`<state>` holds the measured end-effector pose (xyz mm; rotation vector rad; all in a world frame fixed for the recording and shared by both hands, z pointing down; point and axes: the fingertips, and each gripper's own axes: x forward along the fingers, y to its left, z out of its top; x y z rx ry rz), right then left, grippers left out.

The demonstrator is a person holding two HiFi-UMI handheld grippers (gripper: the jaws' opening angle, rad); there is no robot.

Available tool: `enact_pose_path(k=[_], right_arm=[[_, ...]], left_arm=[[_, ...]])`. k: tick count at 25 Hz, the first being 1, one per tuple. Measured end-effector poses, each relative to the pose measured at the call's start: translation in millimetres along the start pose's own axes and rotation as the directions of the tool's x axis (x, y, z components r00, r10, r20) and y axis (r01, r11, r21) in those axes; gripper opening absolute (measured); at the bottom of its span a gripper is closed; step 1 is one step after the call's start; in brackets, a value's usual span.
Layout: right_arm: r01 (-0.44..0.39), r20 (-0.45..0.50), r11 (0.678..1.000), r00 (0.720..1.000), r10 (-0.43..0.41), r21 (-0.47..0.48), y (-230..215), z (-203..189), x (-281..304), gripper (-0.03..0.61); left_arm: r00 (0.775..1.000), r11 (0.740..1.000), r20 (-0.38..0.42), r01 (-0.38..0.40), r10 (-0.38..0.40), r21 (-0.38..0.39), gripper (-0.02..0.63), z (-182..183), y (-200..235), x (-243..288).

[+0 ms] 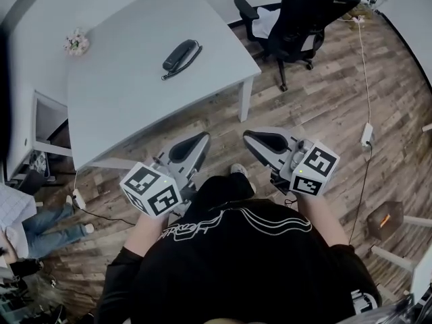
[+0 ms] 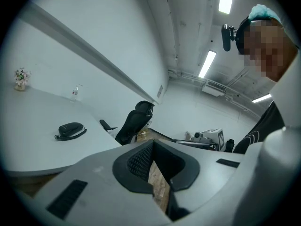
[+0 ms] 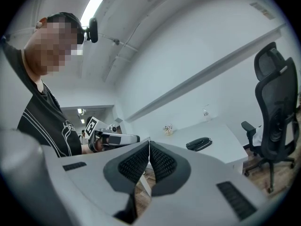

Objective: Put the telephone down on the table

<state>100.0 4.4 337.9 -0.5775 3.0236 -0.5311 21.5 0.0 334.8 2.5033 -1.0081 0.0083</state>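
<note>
The black corded telephone [image 1: 180,55] lies on the white rectangular table [image 1: 121,106], around its middle and nearer the right edge. The grey left gripper [image 1: 200,140] and grey right gripper [image 1: 251,138] hang off the table's near edge, each with fingers pressed together, gripping nothing.

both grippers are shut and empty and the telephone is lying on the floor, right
Not the floor: the head view shows the telephone lying on the white table. Both the left gripper and the right gripper are shut and empty.
</note>
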Motion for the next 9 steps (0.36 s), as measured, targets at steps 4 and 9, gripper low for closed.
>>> enact_pose_path(k=[4, 9], right_arm=[[-0.004, -0.005, 1.0, 1.0, 0.004, -0.017, 5, -1, 2, 0.038], [-0.015, -0.019, 1.0, 1.0, 0.015, -0.023, 12, -3, 4, 0.038]], left_arm=[[1.0, 1.0, 0.015, -0.012, 0.012, -0.013, 0.006, 0, 3, -8], [1.0, 0.999, 0.025, -0.009, 0.01, -0.04, 0.006, -1, 5, -15]])
